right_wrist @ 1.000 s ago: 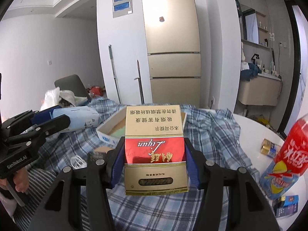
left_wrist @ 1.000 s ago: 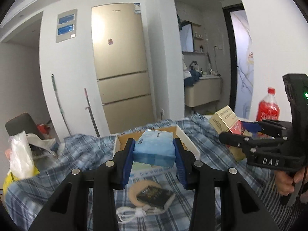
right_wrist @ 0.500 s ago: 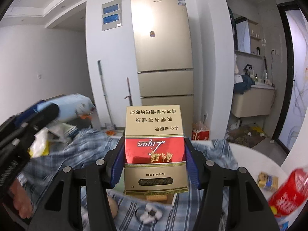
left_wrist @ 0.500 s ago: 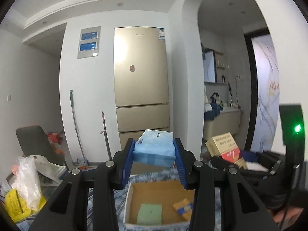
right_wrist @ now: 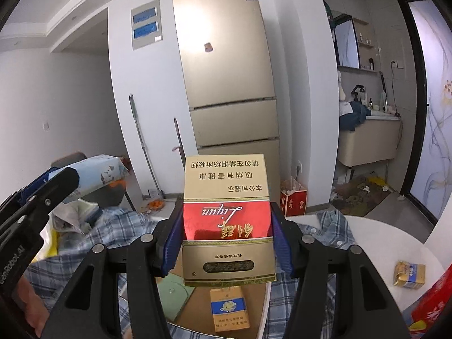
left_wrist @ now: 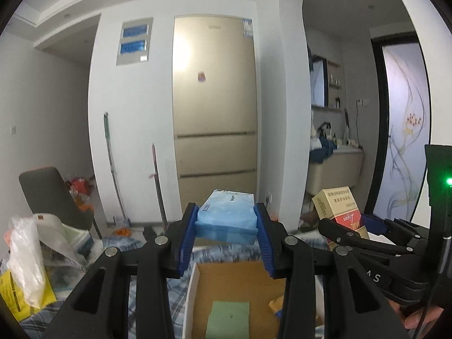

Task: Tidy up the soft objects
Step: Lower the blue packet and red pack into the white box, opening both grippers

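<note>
My left gripper (left_wrist: pixel 226 226) is shut on a soft blue tissue pack (left_wrist: pixel 227 217), held in the air above an open cardboard box (left_wrist: pixel 240 279). The box holds a green pad (left_wrist: pixel 228 320). My right gripper (right_wrist: pixel 227 231) is shut on a gold and red carton (right_wrist: pixel 226 220), also raised over the box. In the left wrist view the carton (left_wrist: pixel 339 209) and right gripper (left_wrist: pixel 364 231) show at the right. From the right wrist camera, the tissue pack (right_wrist: pixel 99 173) and left gripper (right_wrist: pixel 48 189) appear at the left. A small gold and blue packet (right_wrist: pixel 228 308) lies in the box below the carton.
A checked blue cloth (right_wrist: pixel 118 226) covers the table. A plastic bag (left_wrist: pixel 25 262) and clutter sit at the left by a dark chair (left_wrist: pixel 48 195). On the white table at the right lie a small gold pack (right_wrist: pixel 409 275) and a red bottle (right_wrist: pixel 435 299). A fridge (left_wrist: pixel 214 113) stands behind.
Both grippers have risen and moved forward with their loads, so the box now lies below them. The tabletop items nearer the camera have dropped out of view.
</note>
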Motion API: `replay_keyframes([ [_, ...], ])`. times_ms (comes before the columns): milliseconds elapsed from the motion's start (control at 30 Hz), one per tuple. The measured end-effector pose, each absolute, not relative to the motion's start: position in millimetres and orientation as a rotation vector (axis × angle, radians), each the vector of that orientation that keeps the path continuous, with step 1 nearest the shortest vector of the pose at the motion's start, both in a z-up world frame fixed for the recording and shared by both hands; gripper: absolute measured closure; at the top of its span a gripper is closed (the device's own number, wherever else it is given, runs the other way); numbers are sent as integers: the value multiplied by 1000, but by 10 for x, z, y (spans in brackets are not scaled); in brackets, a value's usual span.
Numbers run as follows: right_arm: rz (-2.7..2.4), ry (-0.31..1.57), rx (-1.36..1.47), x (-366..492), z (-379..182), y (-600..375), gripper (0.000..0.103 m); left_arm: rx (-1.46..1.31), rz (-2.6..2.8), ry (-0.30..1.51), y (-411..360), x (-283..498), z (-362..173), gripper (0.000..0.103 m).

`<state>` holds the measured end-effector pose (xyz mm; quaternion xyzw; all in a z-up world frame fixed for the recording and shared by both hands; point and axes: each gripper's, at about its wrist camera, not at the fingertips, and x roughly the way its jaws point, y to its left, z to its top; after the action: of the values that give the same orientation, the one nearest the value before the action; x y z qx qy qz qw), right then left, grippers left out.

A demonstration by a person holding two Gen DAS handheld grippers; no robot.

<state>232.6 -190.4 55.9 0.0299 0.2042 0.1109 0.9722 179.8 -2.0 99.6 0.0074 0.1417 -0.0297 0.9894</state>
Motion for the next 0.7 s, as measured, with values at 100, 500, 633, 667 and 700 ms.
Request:
replay_keyframes([
  [100,232,455,51,2400,367,-1853,48,26,-60,360,-33,1939,797,61],
  [500,258,741,46,2760,-342,-1837,48,15,-19,726,2,2523,70,61],
  [633,236,773,-5,2810,-459,-1786,48,1,-16,792,37,2607,-162,61],
  [667,241,784,-14,2820,-484,-1770,48,2,-16,802,38,2628,-209,61],
  [700,255,806,-7,2832,-517,-1764,48,-3,-20,810,42,2644,-248,61],
])
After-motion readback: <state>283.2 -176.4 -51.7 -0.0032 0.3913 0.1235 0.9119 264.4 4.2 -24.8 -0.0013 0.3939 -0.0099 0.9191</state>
